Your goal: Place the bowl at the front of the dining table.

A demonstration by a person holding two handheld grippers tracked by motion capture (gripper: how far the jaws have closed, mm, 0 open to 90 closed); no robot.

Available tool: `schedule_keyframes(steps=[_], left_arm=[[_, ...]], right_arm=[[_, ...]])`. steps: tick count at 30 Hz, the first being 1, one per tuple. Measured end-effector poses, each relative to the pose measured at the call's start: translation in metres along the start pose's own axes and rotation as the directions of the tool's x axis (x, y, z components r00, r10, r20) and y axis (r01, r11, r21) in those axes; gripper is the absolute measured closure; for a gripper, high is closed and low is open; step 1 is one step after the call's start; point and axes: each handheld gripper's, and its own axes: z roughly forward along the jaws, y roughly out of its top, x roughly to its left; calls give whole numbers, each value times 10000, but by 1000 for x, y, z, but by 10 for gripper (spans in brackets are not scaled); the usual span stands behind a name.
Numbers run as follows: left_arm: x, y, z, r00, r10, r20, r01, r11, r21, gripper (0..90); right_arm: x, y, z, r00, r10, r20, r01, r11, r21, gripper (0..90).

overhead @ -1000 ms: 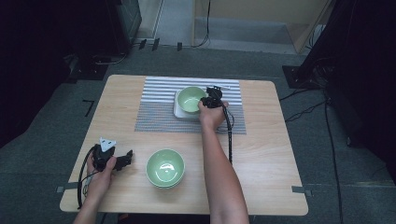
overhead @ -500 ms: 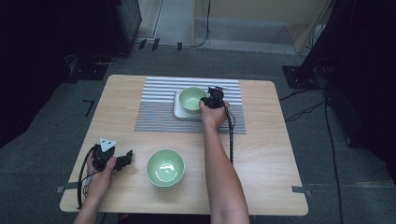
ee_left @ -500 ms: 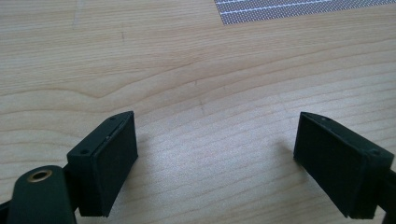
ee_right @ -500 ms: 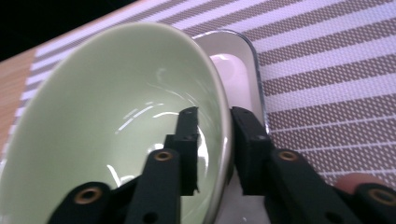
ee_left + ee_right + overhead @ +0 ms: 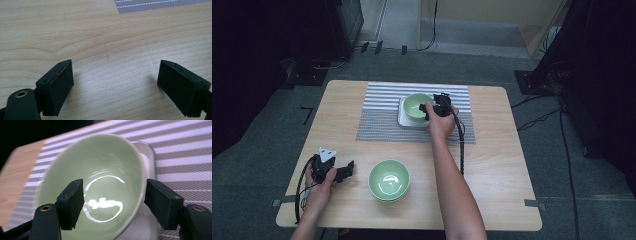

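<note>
Since the earlier frames the hands have hardly shifted; what has changed is the right gripper [image 5: 430, 110], whose jaws have just been opening and now stand apart on either side of the small green bowl's [image 5: 95, 182] rim, no pad pressing on it.

Nearest the person, the left gripper [image 5: 343, 171] rests on the worktop [image 5: 492, 165] with its jaws wide apart over bare wood, just left of the stacked green bowls [image 5: 389, 179]. Farther off, the small green bowl sits on the white square plate [image 5: 402, 118] on the striped mat [image 5: 382, 112].

This looks like the release step of setting a bowl on the plate. The next move probably calls for drawing the right gripper back without clipping the rim, then fetching another bowl from the stack.
</note>
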Motion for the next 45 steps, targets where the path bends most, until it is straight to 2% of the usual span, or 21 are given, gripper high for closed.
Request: schedule_keyframes(steps=[1, 3, 7, 10, 11, 14, 22, 32, 38, 42, 45], left_arm=[[0, 0, 0, 10000, 1, 1, -1, 10000, -2, 135], [0, 0, 0, 10000, 7, 10, -7, 10000, -1, 135], [0, 0, 0, 10000, 8, 10, -8, 10000, -4, 135], [0, 0, 0, 10000, 8, 11, -8, 10000, -3, 135], [0, 0, 0, 10000, 7, 12, -7, 10000, -3, 135], [0, 0, 0, 10000, 8, 12, -8, 10000, -3, 135], [0, 0, 0, 10000, 10, 12, -10, 10000, -3, 135], [0, 0, 0, 10000, 6, 11, -6, 10000, -3, 135], [0, 0, 0, 10000, 18, 11, -18, 10000, 0, 135], [0, 0, 0, 10000, 47, 28, -47, 10000, 16, 135], [0, 0, 0, 10000, 46, 29, -46, 10000, 16, 135]], right_arm=[[0, -1, -3, 9999, -88, -143, 86, 9998, -161, 302], [1, -2, -9, 9995, -301, -17, 301, 9993, -243, 314], [-1, -4, -20, 9987, -500, -93, 493, 9971, -583, 309], [-3, -5, -27, 9952, -971, -94, 960, 9919, -832, 300], [-4, -6, -29, 9948, -1001, -169, 982, 9910, -906, 299], [-6, -10, -35, 9939, -1065, -286, 1036, 9905, -900, 297], [-19, -20, -49, 9860, -1628, -370, 1588, 9828, -943, 264], [-32, -34, -62, 9686, -2443, -457, 2388, 9657, -1019, 202], [-37, -45, -69, 9614, -2724, -401, 2679, 9590, -924, 191], [-40, -51, -76, 9600, -2751, -528, 2687, 9577, -1031, 188], [-42, -54, -82, 9573, -2855, -456, 2797, 9545, -1036, 186]])
